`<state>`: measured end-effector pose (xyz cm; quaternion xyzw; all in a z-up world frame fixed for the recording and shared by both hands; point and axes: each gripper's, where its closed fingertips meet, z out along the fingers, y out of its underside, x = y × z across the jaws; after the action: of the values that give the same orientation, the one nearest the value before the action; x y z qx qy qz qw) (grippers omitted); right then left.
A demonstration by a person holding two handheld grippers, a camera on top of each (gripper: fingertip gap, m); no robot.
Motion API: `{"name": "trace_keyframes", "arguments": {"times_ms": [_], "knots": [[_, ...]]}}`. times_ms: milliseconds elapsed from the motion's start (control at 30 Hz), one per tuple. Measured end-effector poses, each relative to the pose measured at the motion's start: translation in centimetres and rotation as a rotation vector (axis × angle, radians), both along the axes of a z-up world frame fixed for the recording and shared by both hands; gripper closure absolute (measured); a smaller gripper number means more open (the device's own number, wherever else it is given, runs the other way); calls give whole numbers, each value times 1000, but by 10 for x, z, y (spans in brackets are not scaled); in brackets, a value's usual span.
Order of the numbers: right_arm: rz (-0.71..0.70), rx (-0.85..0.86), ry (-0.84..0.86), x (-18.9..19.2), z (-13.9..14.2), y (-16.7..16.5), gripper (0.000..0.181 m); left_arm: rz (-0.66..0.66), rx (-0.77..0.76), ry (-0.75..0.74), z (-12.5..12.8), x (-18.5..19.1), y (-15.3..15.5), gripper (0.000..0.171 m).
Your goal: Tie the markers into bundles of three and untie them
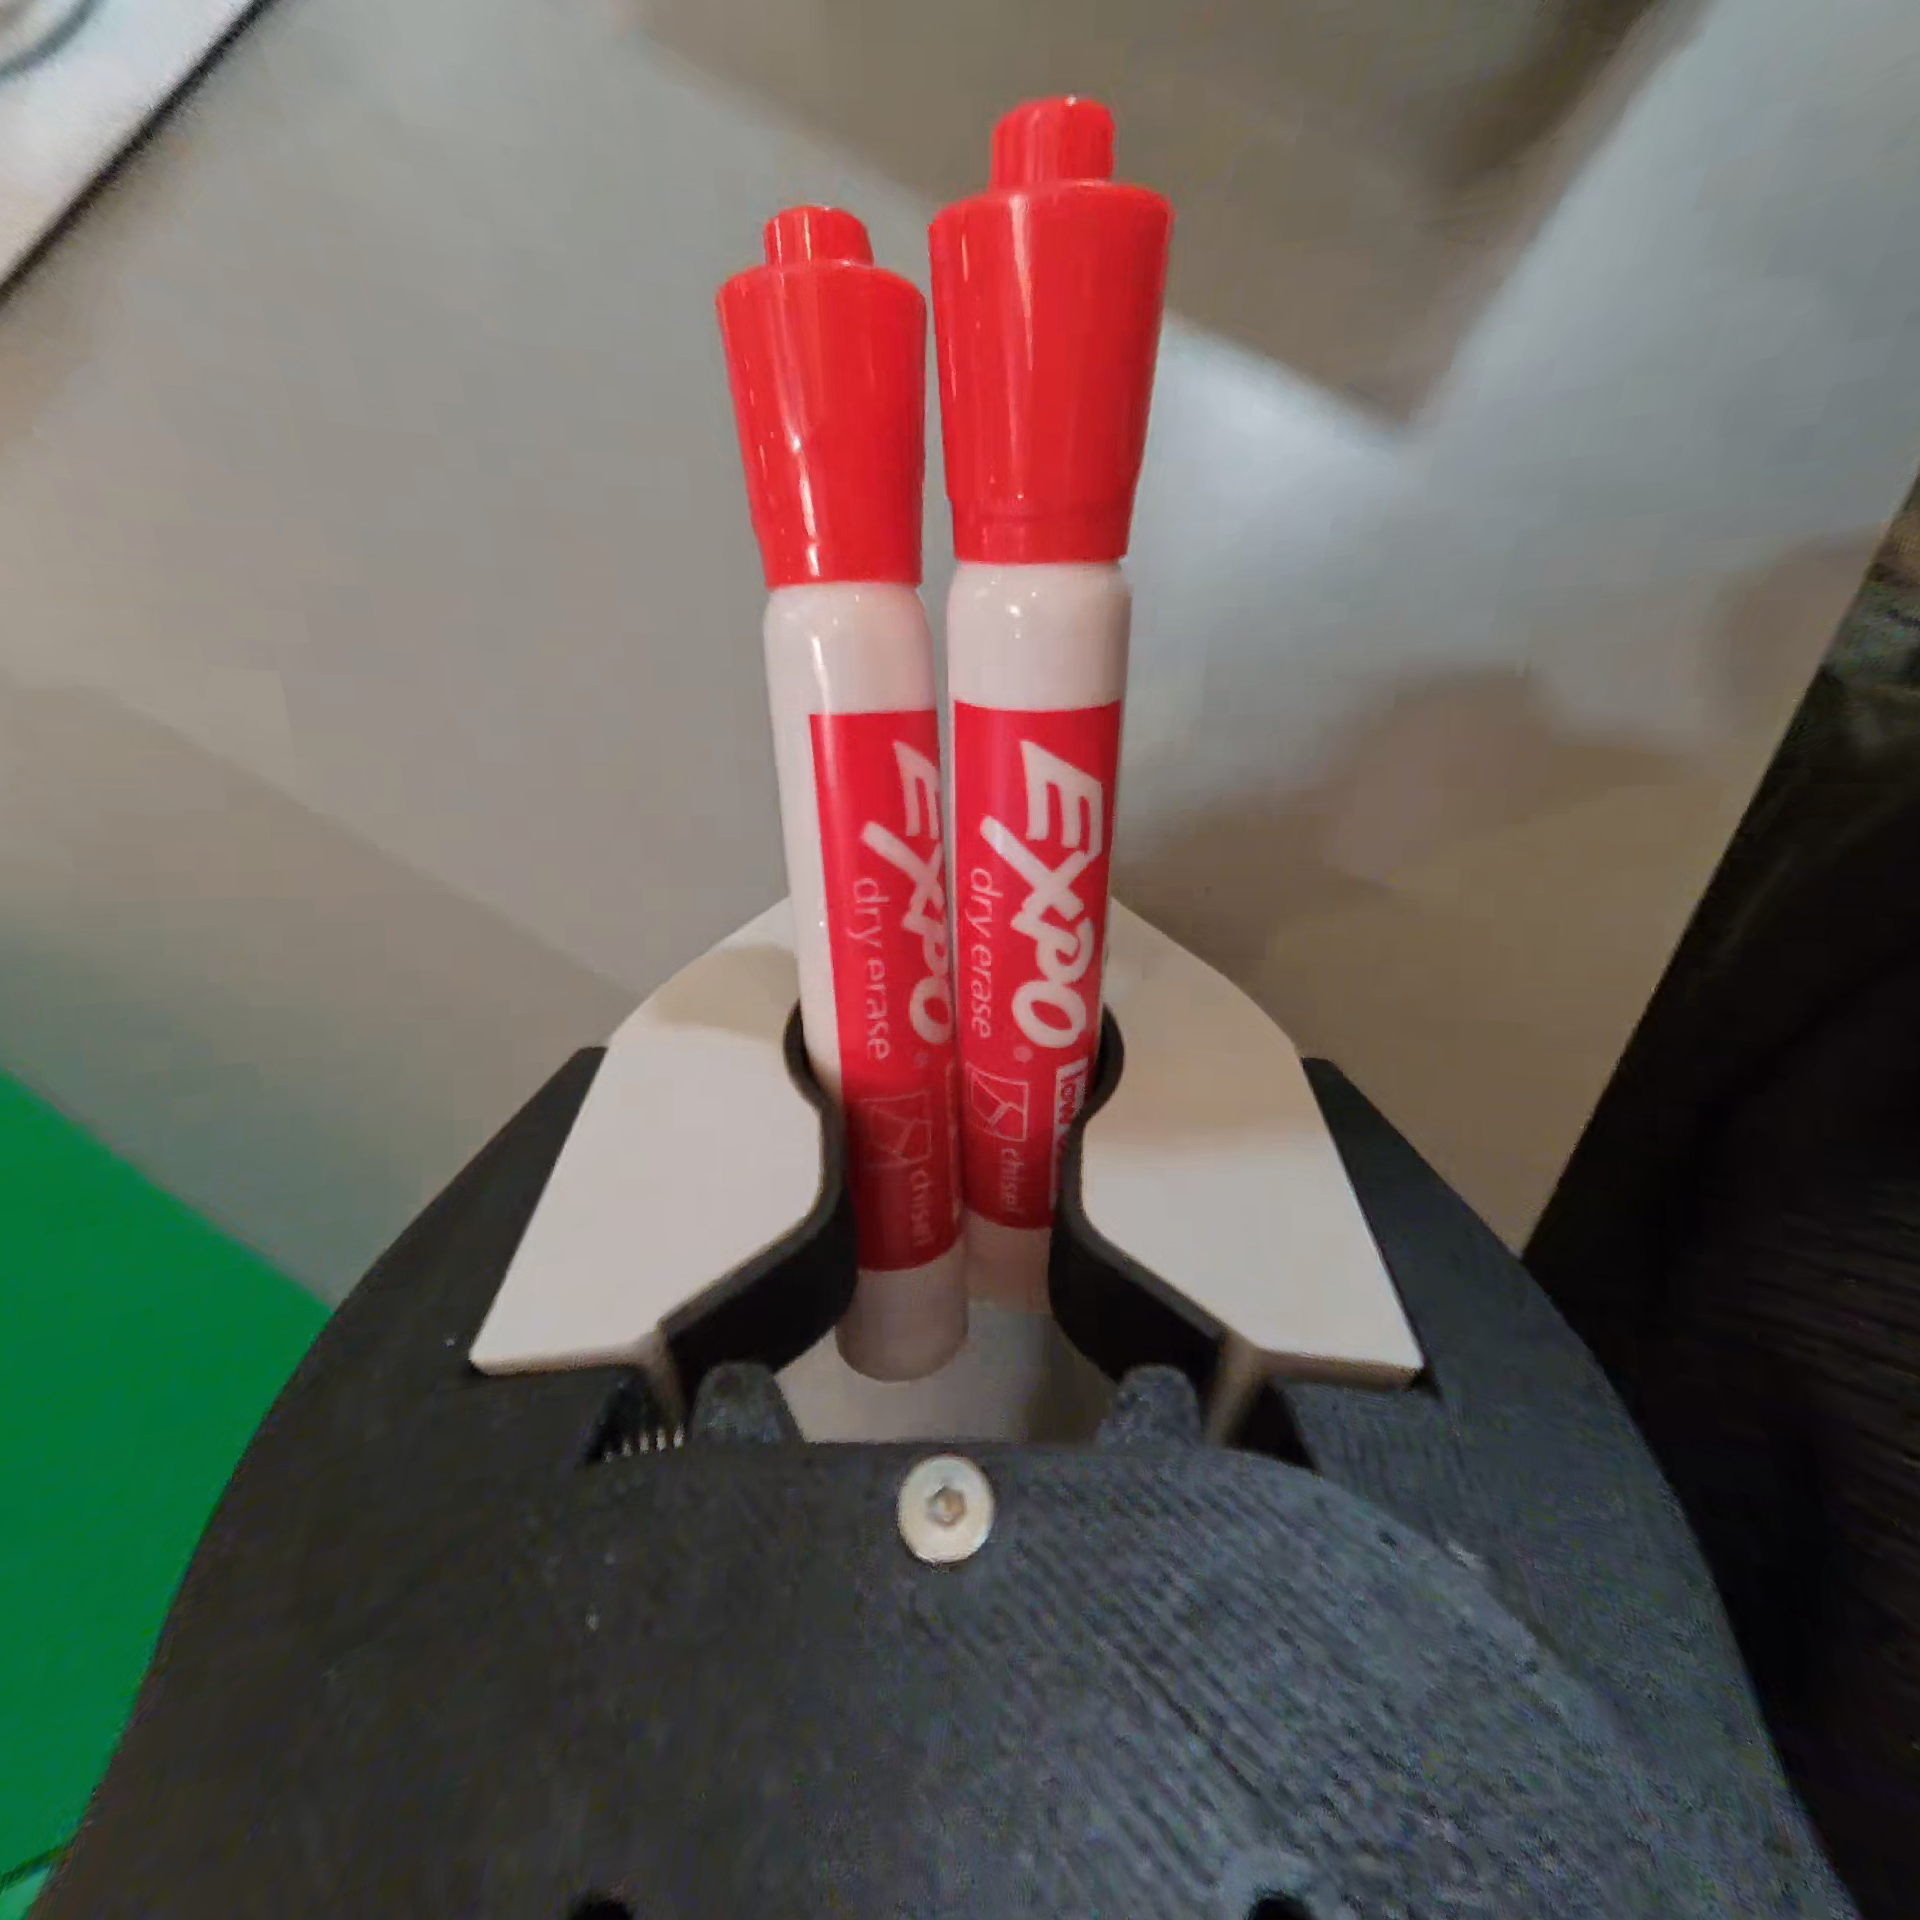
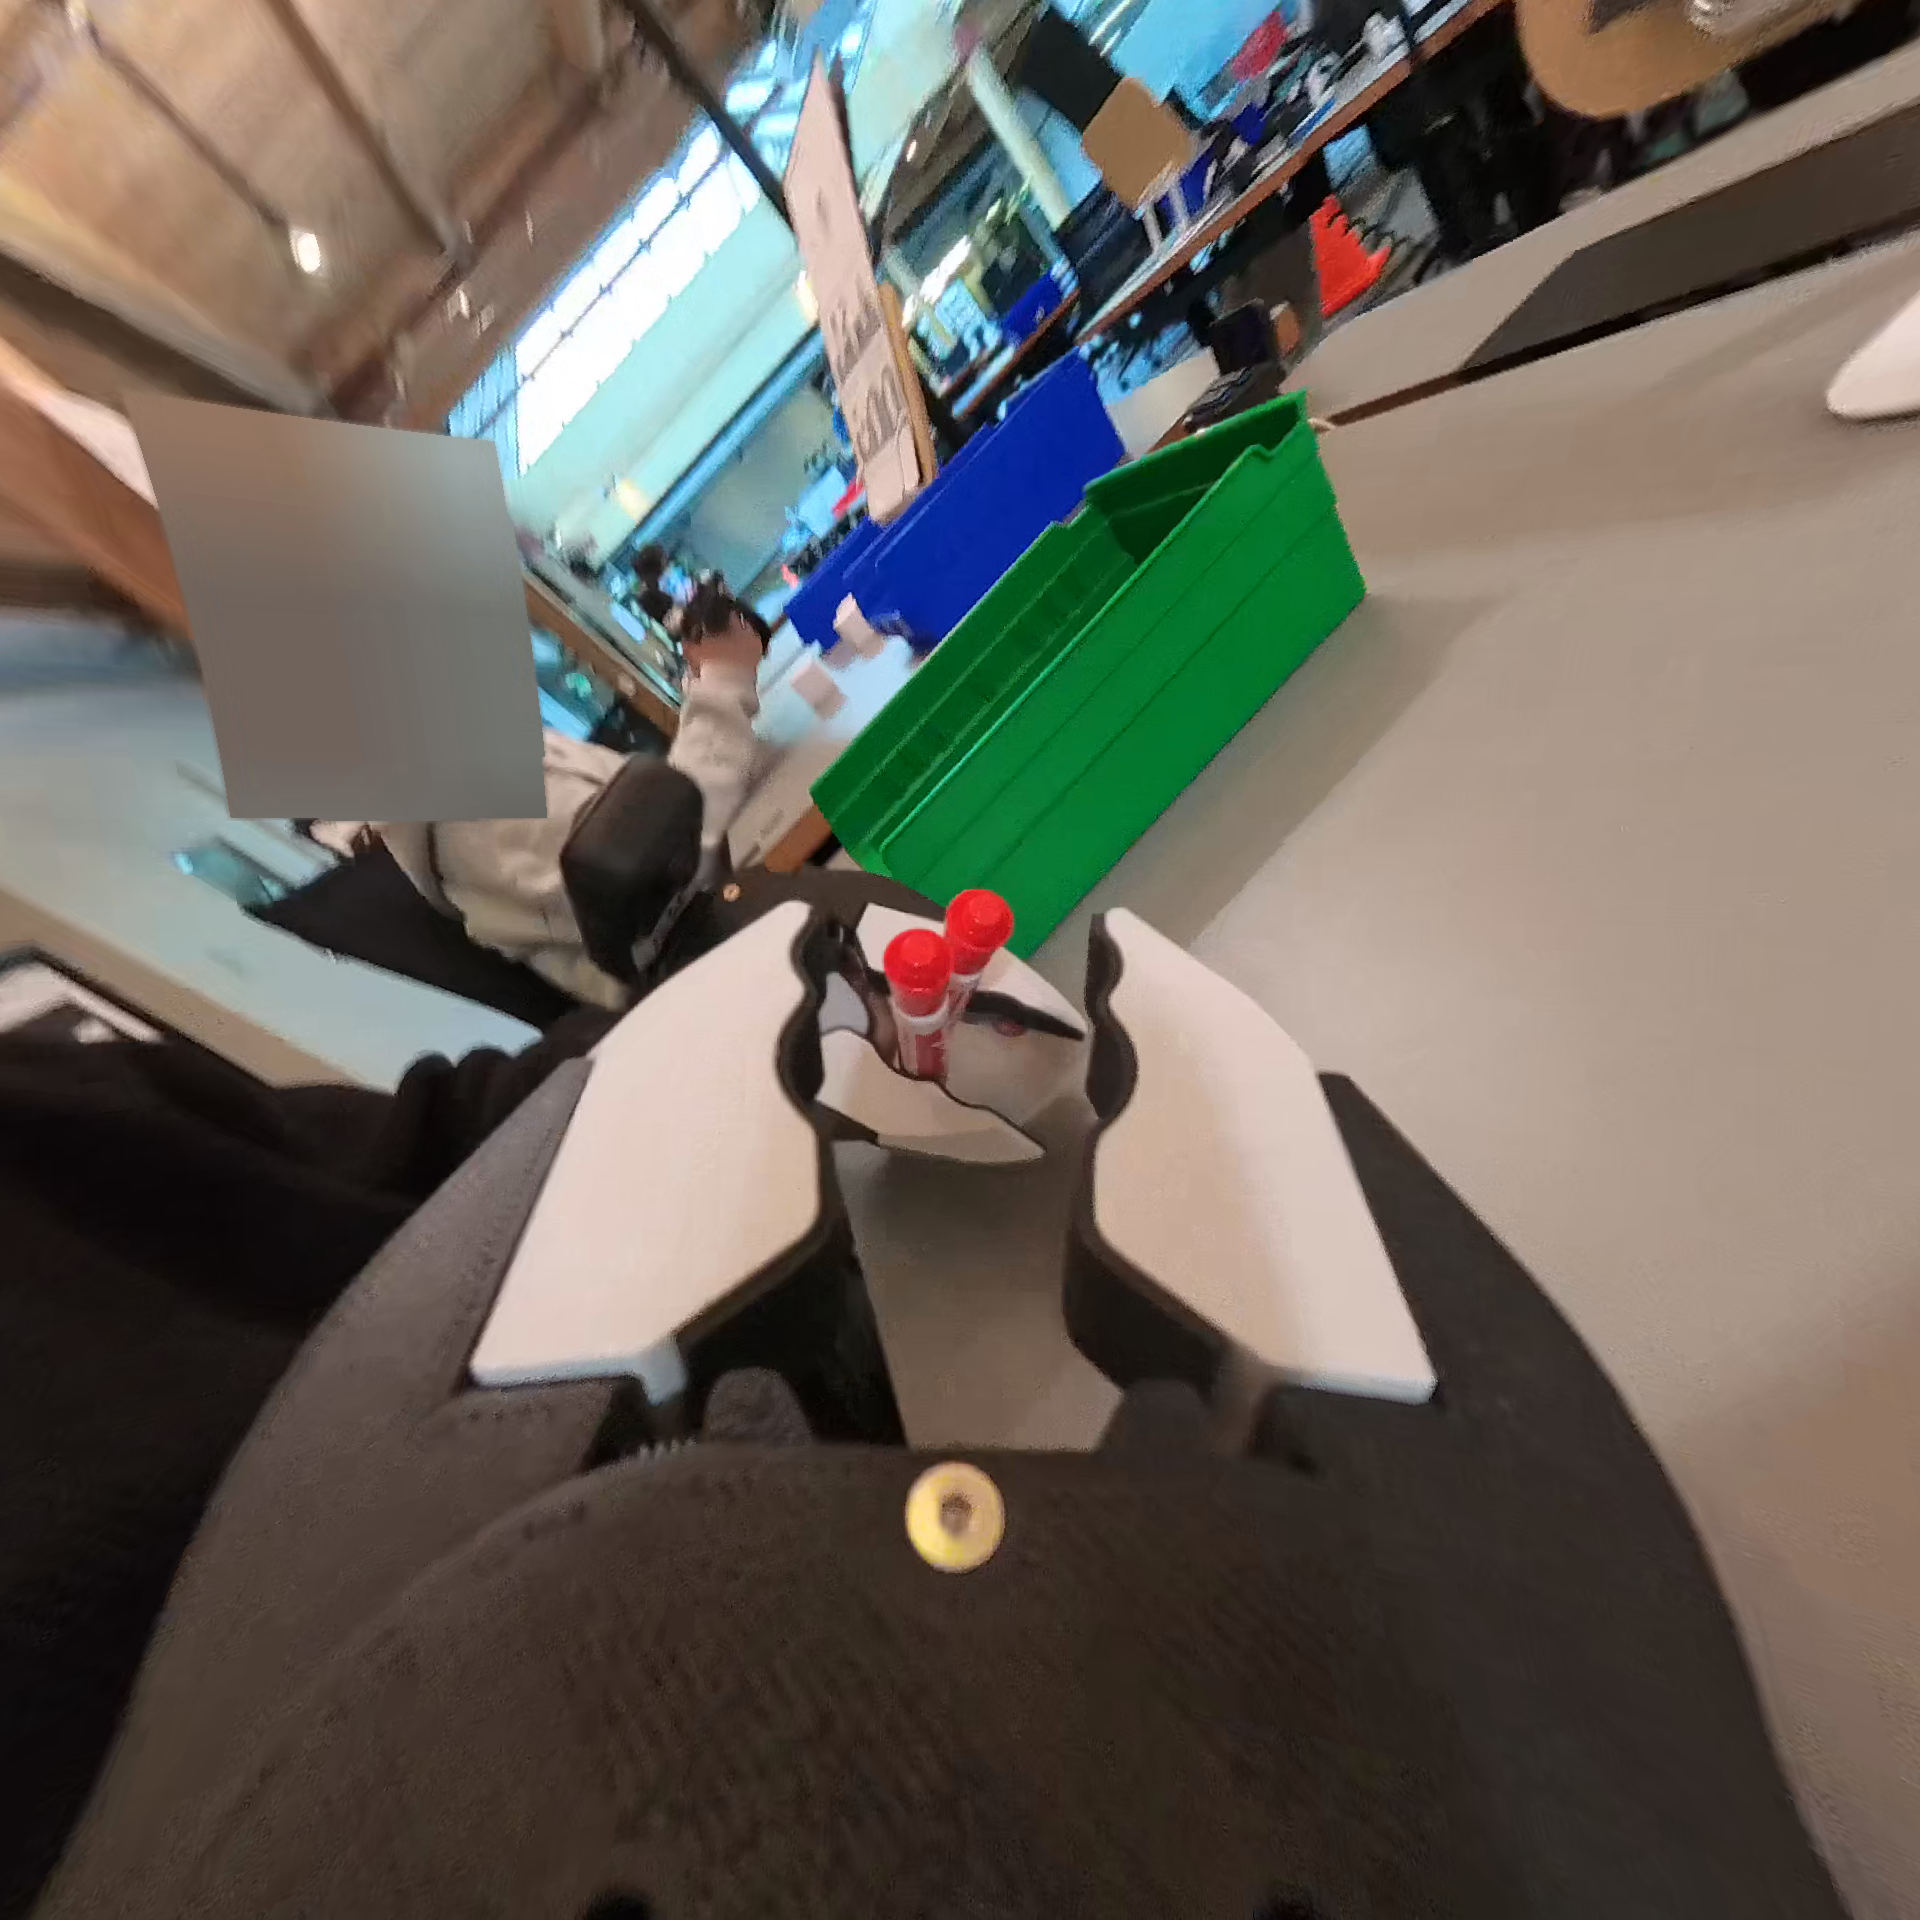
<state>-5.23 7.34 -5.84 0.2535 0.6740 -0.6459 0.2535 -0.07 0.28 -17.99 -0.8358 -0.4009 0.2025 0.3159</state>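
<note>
My left gripper point(image 1: 951, 1049) is shut on two red-capped dry-erase markers point(image 1: 1023, 665) held side by side, caps pointing away from the camera, over a grey table point(image 1: 416, 623). My right gripper point(image 2: 951, 997) is open and empty. Its white fingers point(image 2: 675, 1143) frame the left gripper farther off, which shows with the two red markers point(image 2: 940, 982) standing out of it. The markers are beyond the right gripper's fingertips, apart from them.
A green bin point(image 2: 1122, 665) sits on the grey table point(image 2: 1558, 831) beyond the grippers, with blue bins point(image 2: 987, 520) behind it. A green corner point(image 1: 114, 1299) shows at the lower left of the left wrist view. A seated person point(image 2: 623, 810) is at the left. The gap from one gripper's tips to the other's is roughly 15 cm.
</note>
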Motion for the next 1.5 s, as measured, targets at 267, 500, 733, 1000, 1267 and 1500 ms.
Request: {"name": "trace_keyframes", "arguments": {"times_ms": [267, 500, 733, 1000, 1267, 1500], "knots": [[-69, 53, 6, 34, -37, -23, 122, -66, 21, -16, -2, 10, 10, 129], [-1, 48, 62, 50, -44, -37, 119, -117, 82, -49, -3, 19, 25, 129], [34, 49, 59, 56, -51, -41, 143, -131, 83, -63, -6, 23, 33, 129], [41, 39, 48, 54, -51, -38, 151, -121, 100, -82, -8, 22, 31, 129], [46, 44, 70, 54, -50, -37, 151, -120, 105, -81, -7, 22, 30, 129], [7, 30, 79, 39, -45, -28, 130, -101, 166, -96, -1, 22, 29, 129]]}}
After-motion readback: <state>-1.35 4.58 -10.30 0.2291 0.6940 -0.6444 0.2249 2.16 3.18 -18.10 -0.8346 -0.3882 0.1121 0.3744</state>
